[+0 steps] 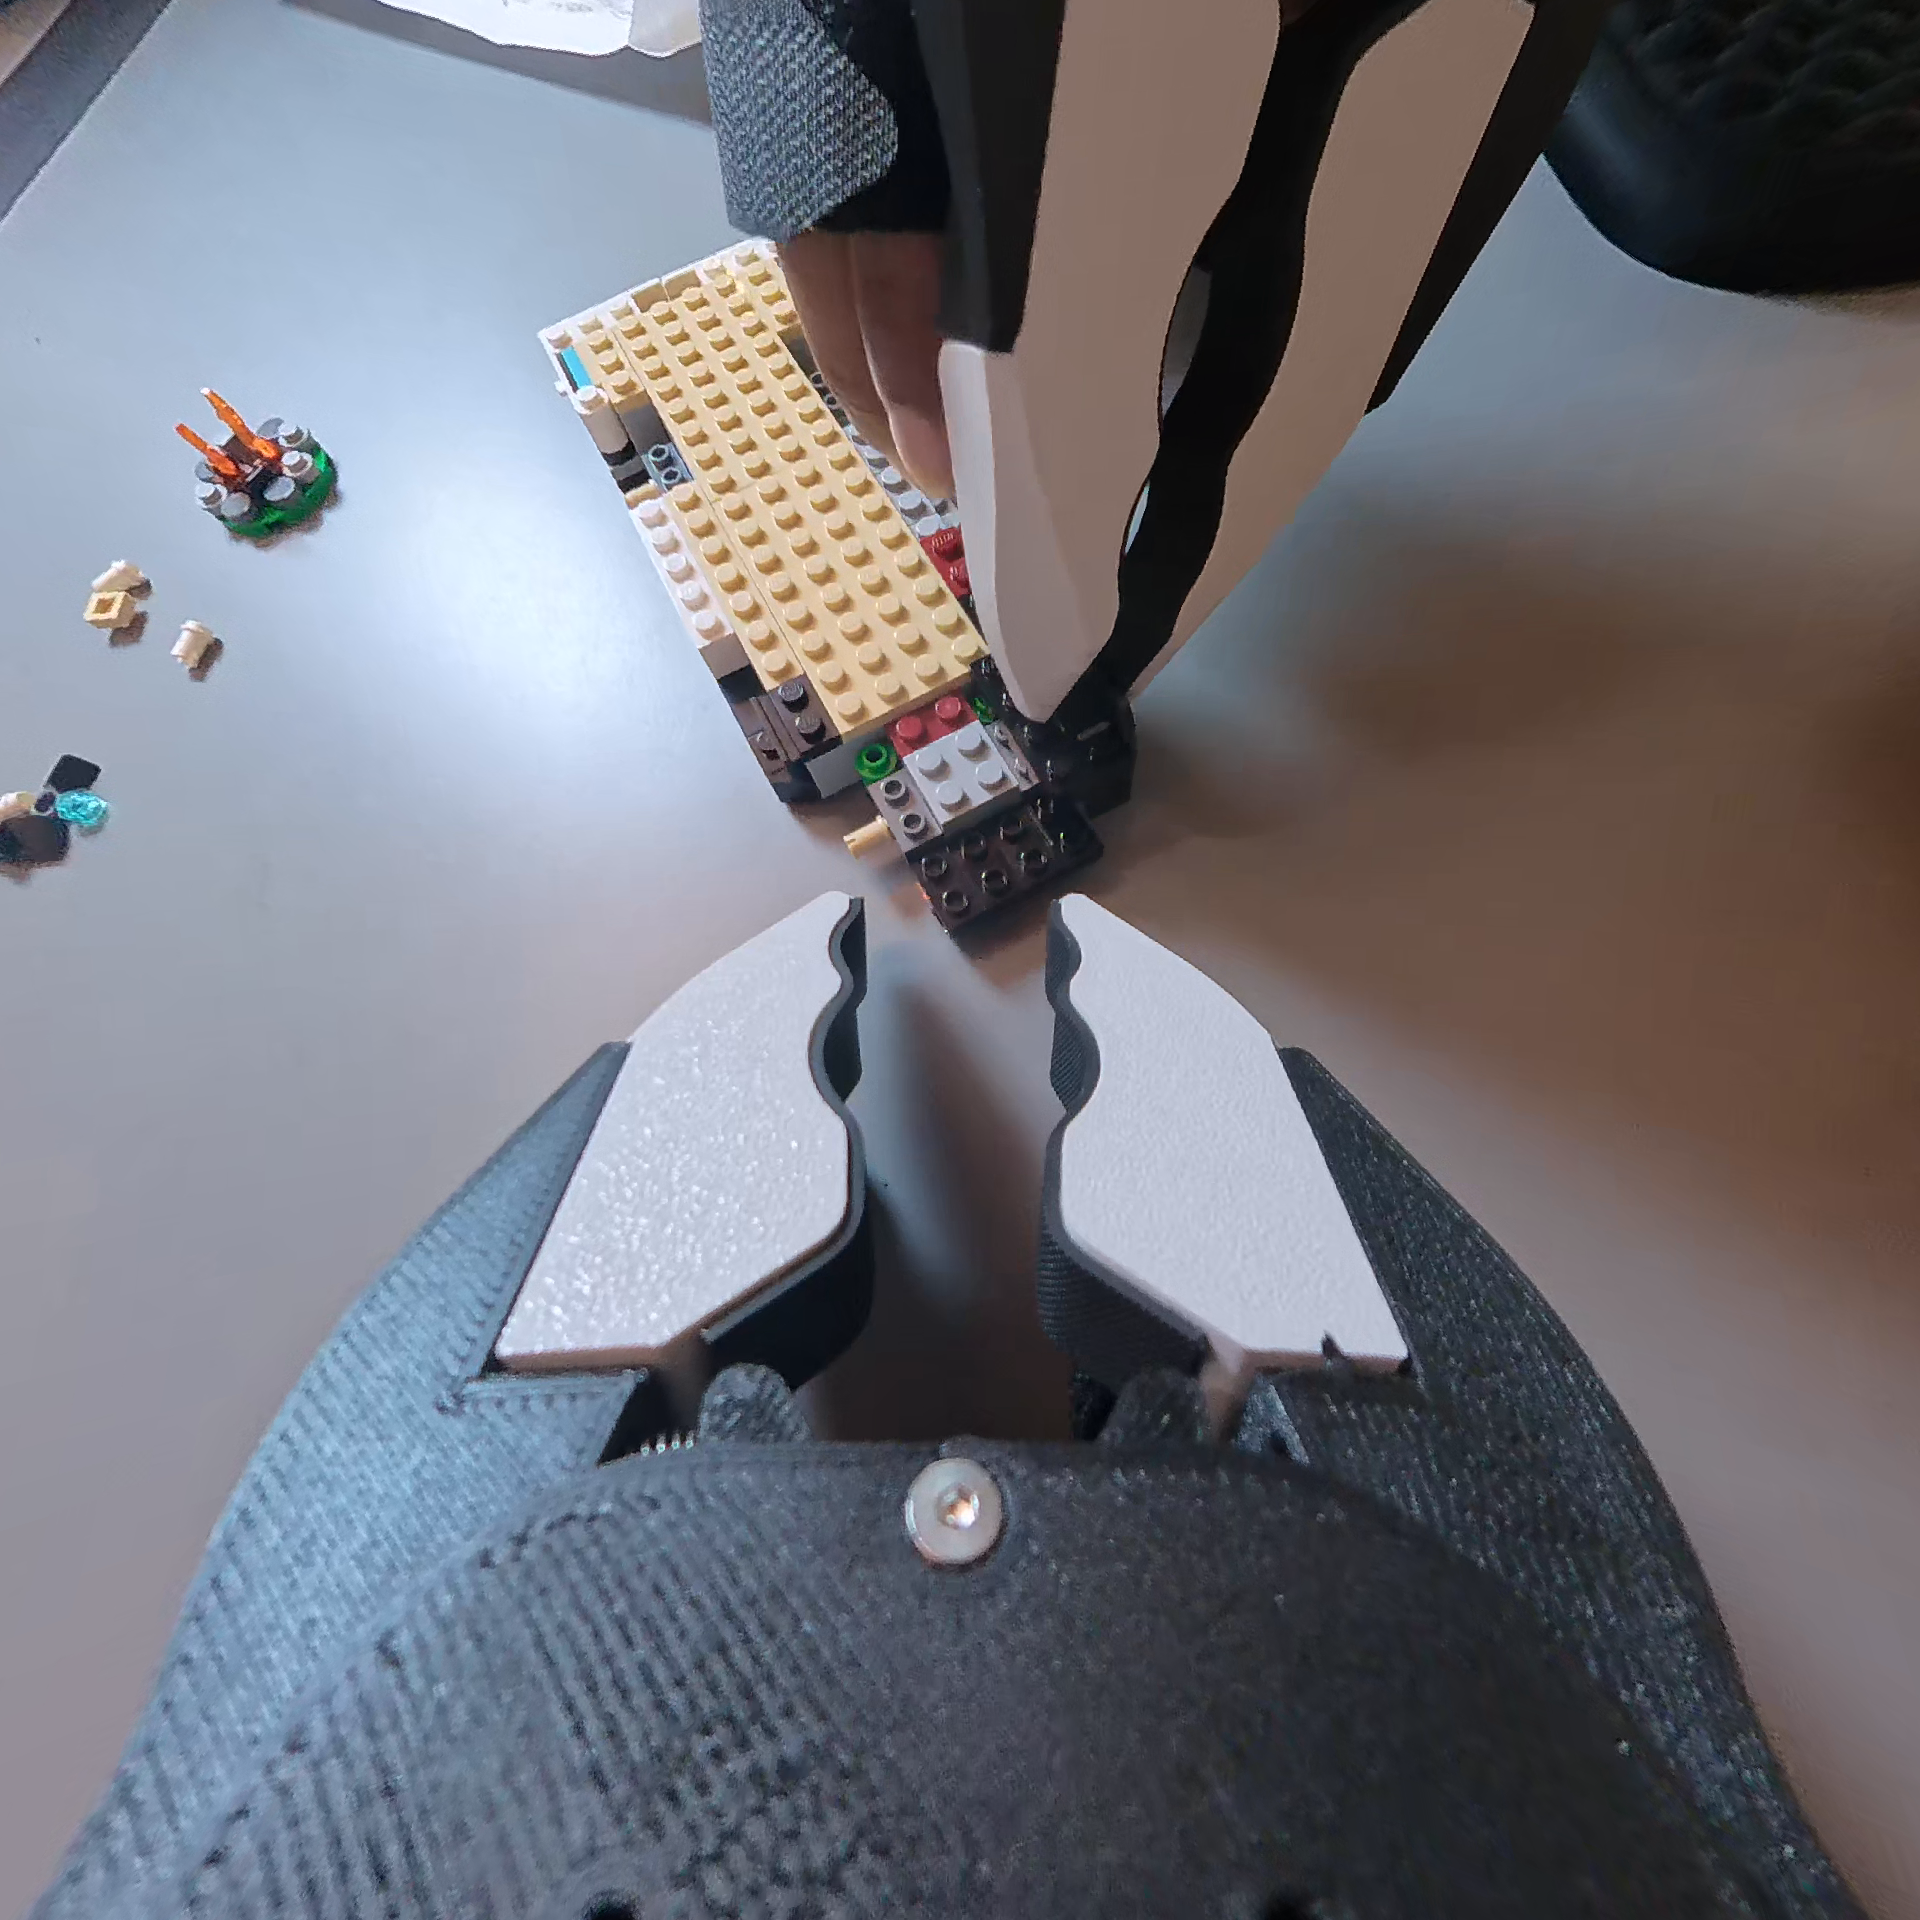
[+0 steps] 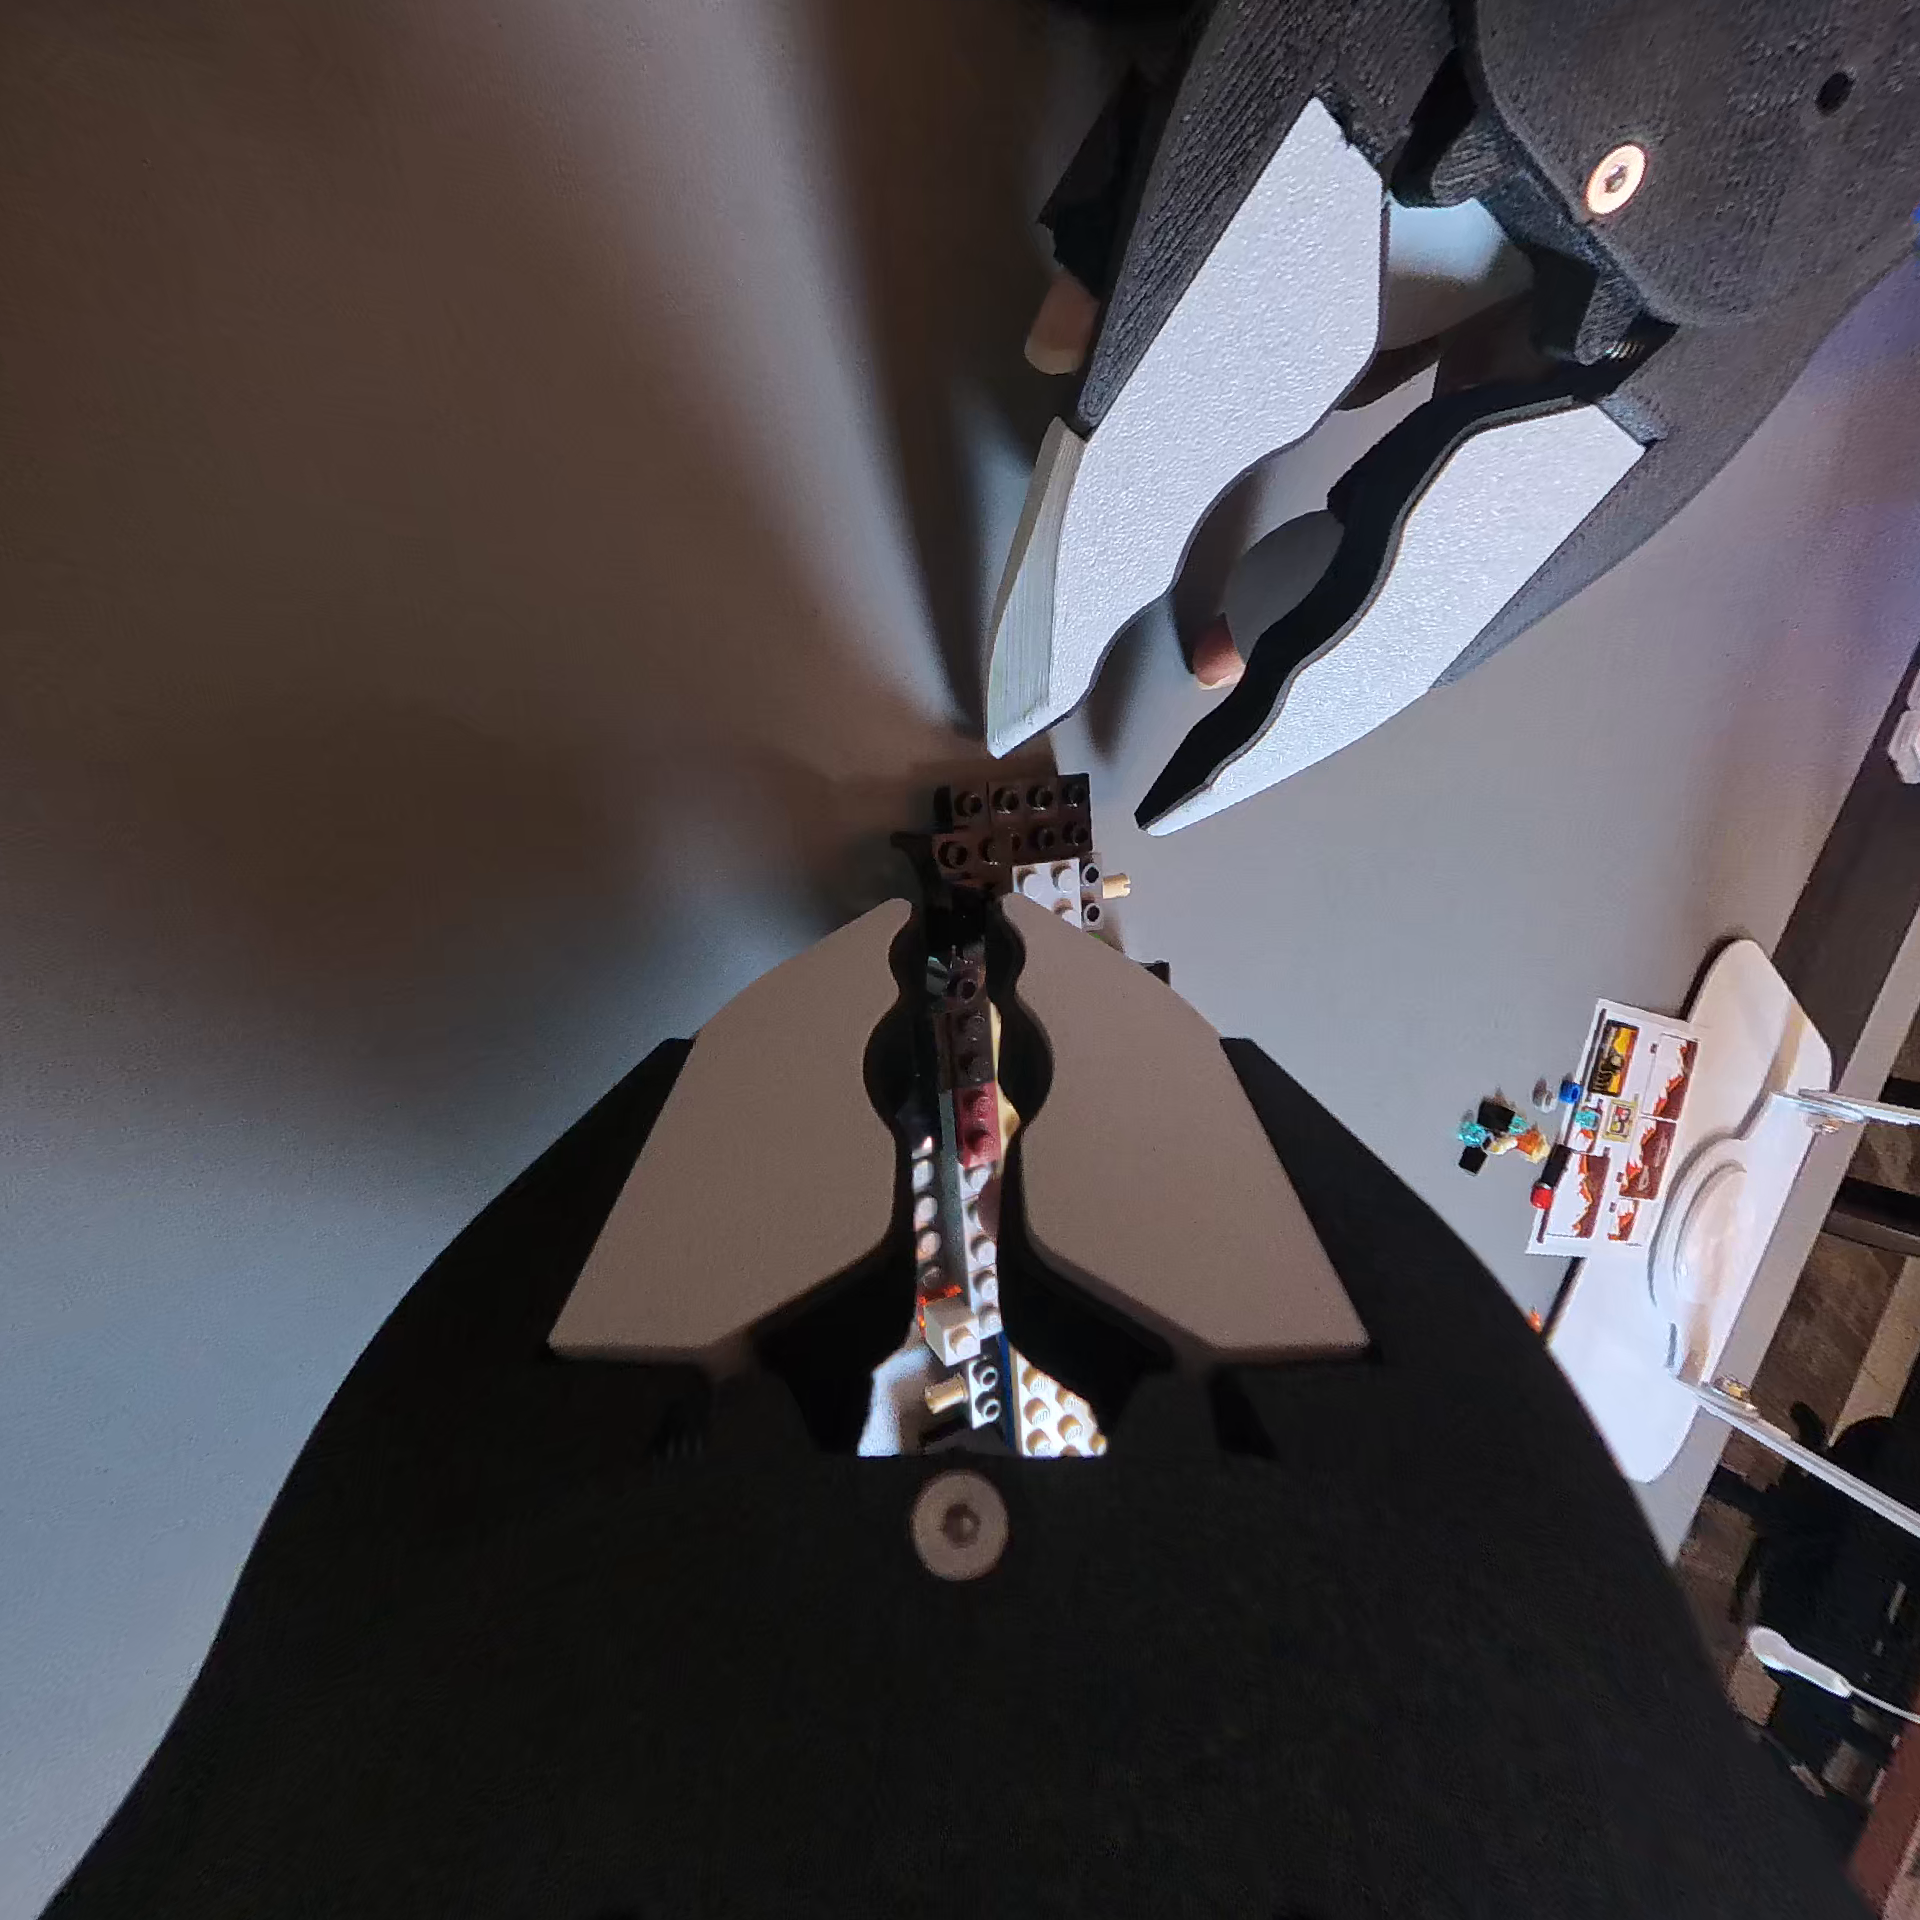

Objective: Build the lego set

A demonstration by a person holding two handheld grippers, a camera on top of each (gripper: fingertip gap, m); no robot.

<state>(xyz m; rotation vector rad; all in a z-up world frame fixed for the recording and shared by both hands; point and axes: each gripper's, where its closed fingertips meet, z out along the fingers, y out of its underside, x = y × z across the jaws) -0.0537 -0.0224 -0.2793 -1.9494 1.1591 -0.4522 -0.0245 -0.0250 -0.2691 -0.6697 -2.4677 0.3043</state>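
Leftmost in the left wrist view, loose pieces lie scattered on the grey table (image 1: 416,1039): a black-and-teal cluster (image 1: 52,816), a few tan bits (image 1: 120,603), and a small round green build with orange flames (image 1: 260,468). Near the middle stands the brick model (image 1: 800,520), its broad tan studded plate on top and a patch of red, white, grey and black bricks at the near end, with a tan peg sticking out sideways. Just below it the left gripper (image 1: 956,914) hovers with its fingers spread moderately apart and nothing between them; the tips sit just short of the model's black corner plate (image 1: 1003,852), apart from it. To the right, the right gripper (image 1: 1070,707) comes down from above onto the model's far black edge, a gloved hand (image 1: 873,353) behind it.

From the right wrist view, the right gripper (image 2: 958,914) has its fingers drawn close on a narrow black part of the model (image 2: 966,997) that runs up between them; the pads look pressed to it, though shadow makes contact hard to confirm. Farther right lie a printed sheet (image 2: 1610,1132) and a white tray (image 2: 1745,1195).
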